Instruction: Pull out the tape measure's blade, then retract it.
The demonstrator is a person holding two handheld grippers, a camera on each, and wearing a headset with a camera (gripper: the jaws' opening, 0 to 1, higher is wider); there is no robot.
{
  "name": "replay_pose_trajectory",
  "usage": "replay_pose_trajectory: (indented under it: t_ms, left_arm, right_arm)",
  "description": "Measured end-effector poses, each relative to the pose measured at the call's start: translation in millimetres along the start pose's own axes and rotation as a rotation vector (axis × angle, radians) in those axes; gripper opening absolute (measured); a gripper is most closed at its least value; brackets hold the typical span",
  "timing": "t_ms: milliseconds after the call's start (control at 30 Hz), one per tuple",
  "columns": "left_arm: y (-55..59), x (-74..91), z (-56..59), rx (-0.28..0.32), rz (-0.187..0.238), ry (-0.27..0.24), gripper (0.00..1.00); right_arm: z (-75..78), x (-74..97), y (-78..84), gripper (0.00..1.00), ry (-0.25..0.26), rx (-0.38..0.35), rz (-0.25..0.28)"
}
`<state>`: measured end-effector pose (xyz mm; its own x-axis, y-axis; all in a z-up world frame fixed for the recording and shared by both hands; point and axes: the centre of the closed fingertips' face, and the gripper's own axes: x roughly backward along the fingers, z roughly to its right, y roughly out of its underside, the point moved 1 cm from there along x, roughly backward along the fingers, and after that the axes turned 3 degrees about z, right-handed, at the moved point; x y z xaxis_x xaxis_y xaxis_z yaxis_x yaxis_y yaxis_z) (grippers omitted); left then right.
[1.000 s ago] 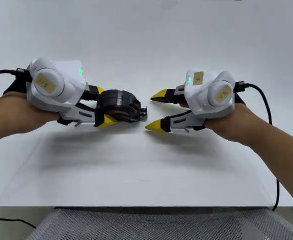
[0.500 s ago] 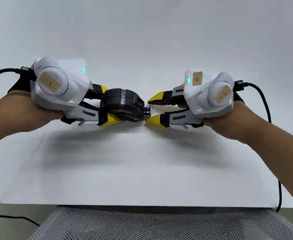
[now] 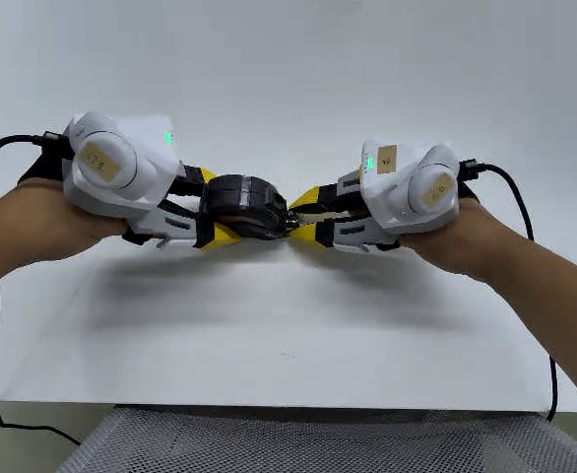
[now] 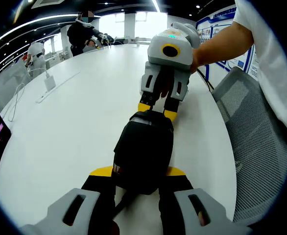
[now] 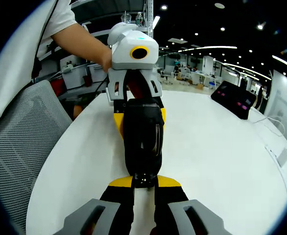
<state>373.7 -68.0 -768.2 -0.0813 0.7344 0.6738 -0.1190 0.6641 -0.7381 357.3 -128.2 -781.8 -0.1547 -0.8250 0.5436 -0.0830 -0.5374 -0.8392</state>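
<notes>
**Pinched from both ends above the desk (image 3: 269, 335)**

Carries on the left tool (image 3: 210, 207) a round tan sticker (image 3: 99, 161), its writing too small to read. Clamps the tape measure (image 3: 241, 207) by its case between that tool's yellow-tipped jaws, clear of the white surface. Looks black, rounded and chunky, glossy along the rim. Nips the blade hook (image 3: 291, 221) at the case mouth with the right tool (image 3: 304, 217), jaws nearly together. Shows tan labels (image 3: 436, 187) there, equally illegible.

Headset downward, gripper views opposed, sharing tape measure (image 4: 142, 152)
</notes>
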Motion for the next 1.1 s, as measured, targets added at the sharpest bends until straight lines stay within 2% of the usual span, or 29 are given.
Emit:
replay_pose_trajectory:
  t_ms: [133,433,1100]
  left_arm:
    - [0.0,0.0,-0.2,0.002,-0.001,-0.003,0.29]
    - [0.4,-0.1,-0.2,0.009,-0.001,-0.009,0.29]
    - [0.1,0.4,0.1,0.003,0.005,-0.012,0.28]
  right_arm:
    - [1.0,-1.1,1.7,0.11,-0.014,-0.005,0.003]
    - [0.1,-1.6,1.0,0.1,-0.033,0.032,-0.012]
    - [0.3,-0.1,0.3,0.09,-0.038,0.055,-0.026]
